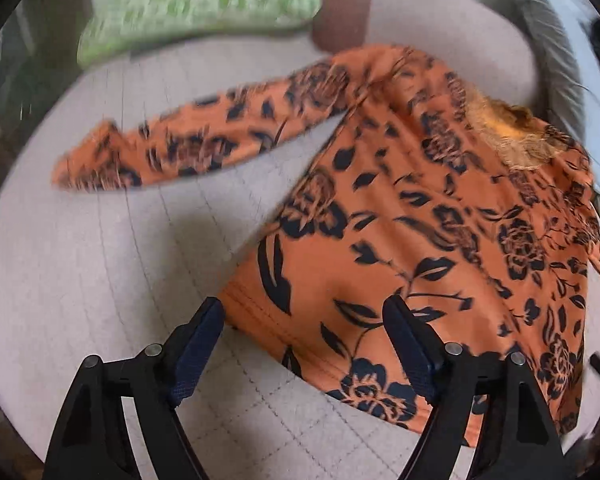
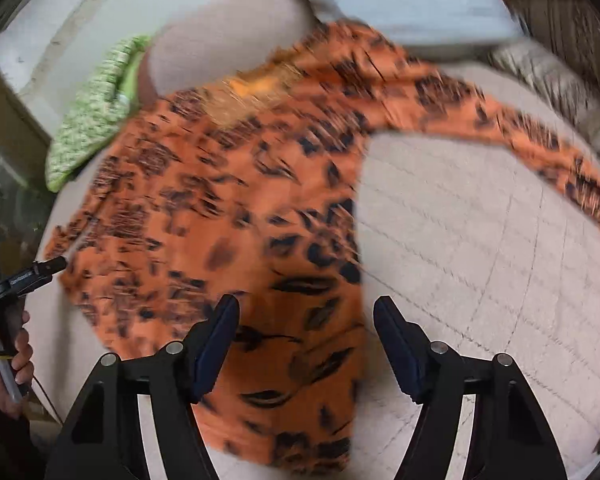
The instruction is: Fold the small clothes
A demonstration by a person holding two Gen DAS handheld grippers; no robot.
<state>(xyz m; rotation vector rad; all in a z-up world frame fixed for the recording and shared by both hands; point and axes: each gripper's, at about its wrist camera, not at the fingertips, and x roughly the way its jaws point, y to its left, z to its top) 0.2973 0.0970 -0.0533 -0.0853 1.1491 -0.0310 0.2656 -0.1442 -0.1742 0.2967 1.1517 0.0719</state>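
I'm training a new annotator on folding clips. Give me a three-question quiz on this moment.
1. True or false: the orange floral top lies spread out with a long sleeve stretched to the side.
2. Which part of the top sits between the fingers of the left gripper? A) neckline B) hem corner C) sleeve cuff
3. Fill in: the green patterned cloth lies ____ the top, away from both grippers.

Key
1. True.
2. B: the hem corner; the pads are apart, not pressing.
3. Beyond. The right gripper is also open, over the hem at the top's other side.
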